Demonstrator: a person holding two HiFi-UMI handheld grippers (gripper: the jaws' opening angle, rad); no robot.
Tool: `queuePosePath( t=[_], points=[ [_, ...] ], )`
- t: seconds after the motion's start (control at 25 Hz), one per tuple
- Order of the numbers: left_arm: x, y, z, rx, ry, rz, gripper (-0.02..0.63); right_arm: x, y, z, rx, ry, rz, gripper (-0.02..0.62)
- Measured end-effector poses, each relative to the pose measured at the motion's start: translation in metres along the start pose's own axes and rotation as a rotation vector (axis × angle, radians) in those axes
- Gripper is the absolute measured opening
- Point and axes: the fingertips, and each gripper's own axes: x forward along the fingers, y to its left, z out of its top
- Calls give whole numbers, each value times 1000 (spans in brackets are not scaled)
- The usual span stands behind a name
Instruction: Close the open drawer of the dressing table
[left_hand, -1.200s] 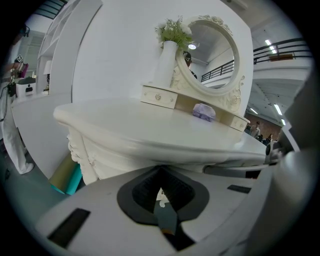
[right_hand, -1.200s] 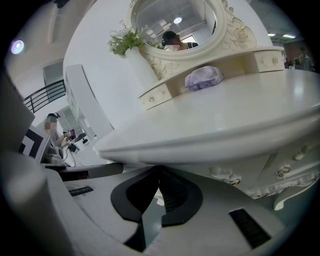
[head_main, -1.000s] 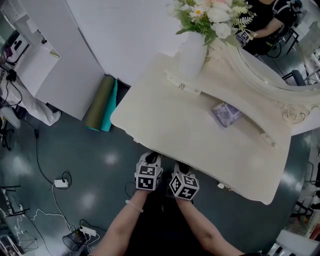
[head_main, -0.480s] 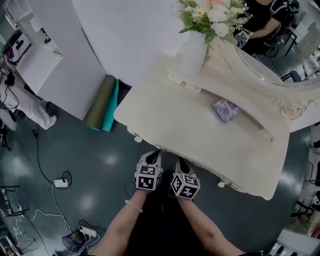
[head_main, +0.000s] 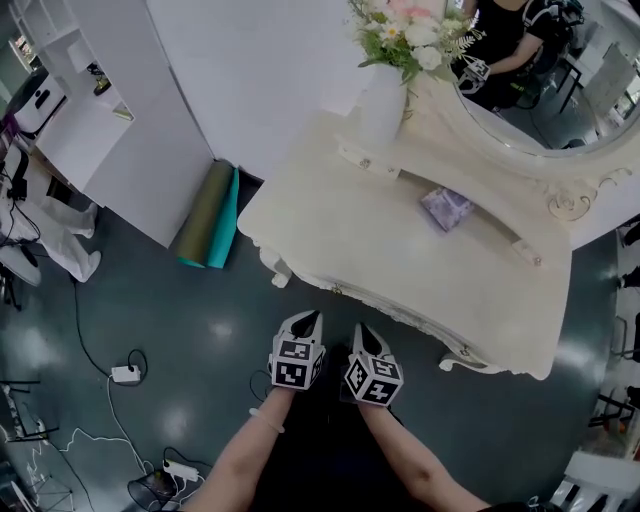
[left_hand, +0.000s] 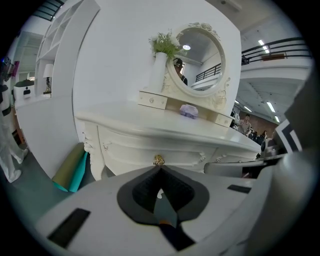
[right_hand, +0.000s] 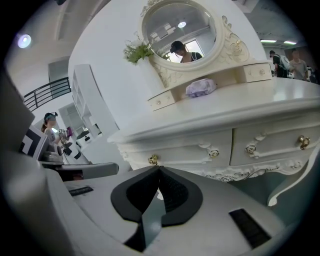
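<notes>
The cream dressing table (head_main: 390, 255) stands ahead of me. In both gripper views its middle drawer front (left_hand: 145, 150) (right_hand: 185, 150) sits flush with the frame, its gold knob (left_hand: 159, 160) (right_hand: 153, 159) just beyond my jaw tips. My left gripper (head_main: 305, 320) (left_hand: 159, 169) and right gripper (head_main: 362, 333) (right_hand: 159, 168) hang side by side over the floor, a short gap from the table's front edge. Both are shut with nothing between the jaws and touch nothing.
On the tabletop are a white vase of flowers (head_main: 385, 100), a purple pack (head_main: 445, 208) and an oval mirror (head_main: 540, 110). Rolled green and teal mats (head_main: 208, 213) lie left of the table by a white shelf unit (head_main: 90, 110). A power strip (head_main: 125, 373) and cables lie on the floor.
Both grippers have drawn back from the table's front edge, where their tips were a second ago. A strip of floor now shows between them and the table.
</notes>
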Motion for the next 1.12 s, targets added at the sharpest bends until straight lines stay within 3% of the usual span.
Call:
queuePosePath(
  t=[0.28, 0.48, 0.84, 1.12],
  points=[
    [-35, -20, -12, 9, -40, -56, 25, -38, 20, -6, 34, -69, 35, 26],
    [-66, -44, -8, 11, -95, -131, 23, -74, 44, 13, 27, -165, 92, 26],
    [-129, -91, 72, 109, -338, -265, 23, -151, 67, 100, -34, -446, 122, 25],
    [-166, -119, 120, 162, -415, -355, 23, -212, 69, 148, -18, -603, 137, 25]
  ],
)
